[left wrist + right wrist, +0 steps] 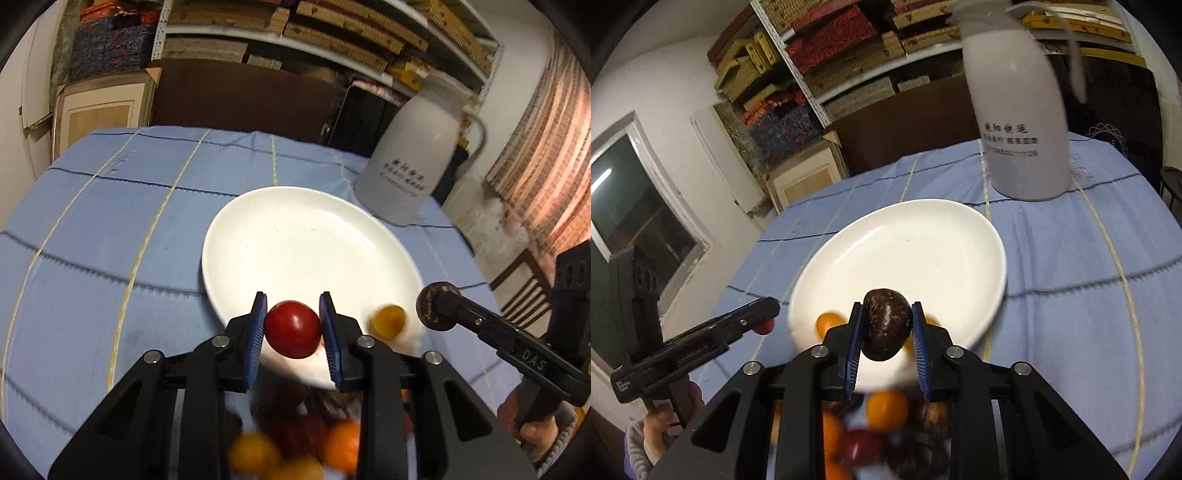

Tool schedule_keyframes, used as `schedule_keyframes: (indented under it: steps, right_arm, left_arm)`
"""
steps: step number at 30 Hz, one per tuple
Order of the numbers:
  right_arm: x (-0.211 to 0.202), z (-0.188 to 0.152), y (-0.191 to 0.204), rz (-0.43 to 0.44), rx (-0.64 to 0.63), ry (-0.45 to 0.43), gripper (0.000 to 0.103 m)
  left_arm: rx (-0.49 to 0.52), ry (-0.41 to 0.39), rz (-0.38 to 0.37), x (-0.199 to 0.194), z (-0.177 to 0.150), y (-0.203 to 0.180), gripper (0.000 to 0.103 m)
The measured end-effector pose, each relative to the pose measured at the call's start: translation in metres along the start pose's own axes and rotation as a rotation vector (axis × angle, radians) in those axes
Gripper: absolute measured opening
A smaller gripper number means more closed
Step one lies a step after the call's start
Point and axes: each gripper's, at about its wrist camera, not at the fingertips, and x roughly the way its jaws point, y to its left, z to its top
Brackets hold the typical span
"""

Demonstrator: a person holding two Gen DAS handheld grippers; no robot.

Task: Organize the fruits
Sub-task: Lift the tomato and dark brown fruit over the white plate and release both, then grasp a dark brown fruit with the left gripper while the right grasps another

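Note:
My left gripper (293,328) is shut on a red fruit (293,329) and holds it over the near rim of a white plate (306,243). My right gripper (886,325) is shut on a dark brown fruit (886,324), also over the plate's near rim (901,243). An orange fruit (388,321) lies on the plate near its front edge; it also shows in the right wrist view (827,323). A heap of orange, red and brown fruits (886,424) lies below the grippers, blurred. The right gripper with the brown fruit (437,304) shows at the right of the left wrist view.
A tall grey-white jug (413,151) stands behind the plate on the blue checked tablecloth (110,229); it also shows in the right wrist view (1019,122). Shelves of boxes and a cabinet stand behind the table.

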Motion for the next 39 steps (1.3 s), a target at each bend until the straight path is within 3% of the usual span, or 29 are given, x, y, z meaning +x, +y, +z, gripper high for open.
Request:
schedule_keyframes:
  steps: [6,9,10,11,13,17,19,22,25,30,35,39]
  right_arm:
    - [0.055,0.013,-0.017,-0.033,0.017,0.078,0.027]
    - [0.056,0.013,-0.019,-0.019,0.028,0.082,0.031]
    - [0.054,0.013,-0.02,-0.01,0.043,0.076,0.036]
    - [0.05,0.012,-0.022,0.008,0.057,0.069,0.037]
    - [0.04,0.012,-0.022,0.02,0.065,0.049,0.038]
    - [-0.001,0.003,-0.016,0.021,0.031,-0.035,0.042]
    - [-0.019,-0.009,-0.018,0.021,0.035,-0.064,0.058]
    - [-0.037,-0.034,-0.026,0.011,0.059,-0.089,0.07]
    - [-0.04,-0.052,-0.038,-0.006,0.108,-0.05,0.077]
    - [-0.045,-0.063,-0.061,0.019,0.227,-0.043,0.081]
    - [-0.045,-0.071,-0.069,0.024,0.254,-0.03,0.082]
    - [-0.043,-0.069,-0.067,0.023,0.252,-0.026,0.082]
  left_arm:
    - [-0.017,0.108,0.035,0.056,0.011,0.016,0.029]
    - [-0.001,0.117,0.006,0.06,0.007,0.016,0.037]
    - [-0.002,0.109,-0.004,0.057,0.007,0.015,0.045]
    - [-0.003,0.099,-0.007,0.053,0.005,0.014,0.063]
    - [-0.003,0.049,-0.001,0.037,0.002,0.012,0.077]
    - [-0.006,-0.029,0.042,-0.001,-0.014,0.019,0.088]
    - [-0.041,-0.055,0.061,-0.018,-0.034,0.031,0.092]
    - [-0.115,-0.042,0.098,-0.033,-0.063,0.055,0.092]
    - [-0.194,-0.03,0.106,-0.041,-0.08,0.074,0.092]
    - [-0.242,-0.017,0.073,-0.047,-0.096,0.084,0.095]
    - [-0.205,0.013,0.033,-0.039,-0.099,0.072,0.096]
    - [-0.166,0.032,0.144,-0.03,-0.096,0.07,0.096]
